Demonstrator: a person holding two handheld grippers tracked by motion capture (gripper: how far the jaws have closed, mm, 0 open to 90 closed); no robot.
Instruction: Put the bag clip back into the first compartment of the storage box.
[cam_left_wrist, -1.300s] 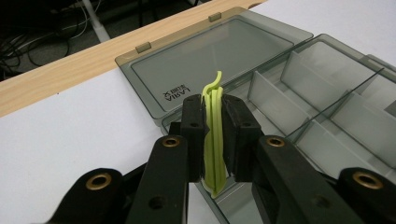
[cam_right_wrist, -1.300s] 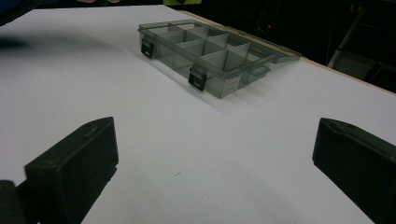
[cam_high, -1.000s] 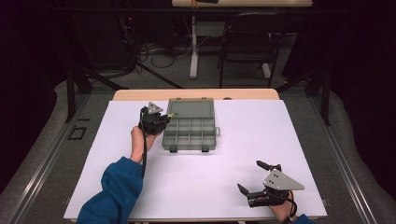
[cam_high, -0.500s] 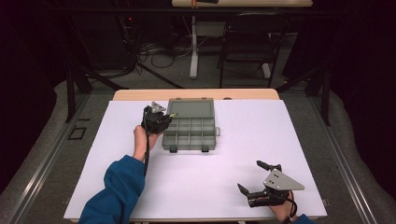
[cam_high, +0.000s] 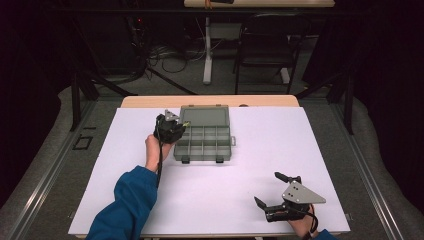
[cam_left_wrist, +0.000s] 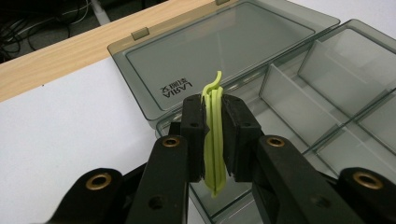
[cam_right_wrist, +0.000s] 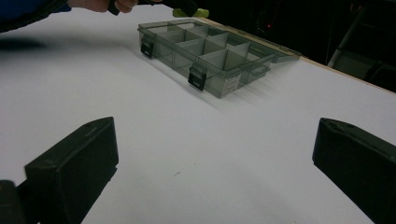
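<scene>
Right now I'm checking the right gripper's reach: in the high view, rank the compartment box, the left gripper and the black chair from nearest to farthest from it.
From the right gripper, at the table's near right:
1. Compartment box, up and to the left, mid-table.
2. Left gripper, just past the box's left edge, shut on a green strip.
3. Black chair, on the floor beyond the table's far edge.

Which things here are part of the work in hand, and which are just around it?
In the job:
- left gripper, shut on a yellow-green strip
- open compartment box, its lid laid back

Just around:
- right gripper, open, off to the side on the white table
- chair behind the table
</scene>
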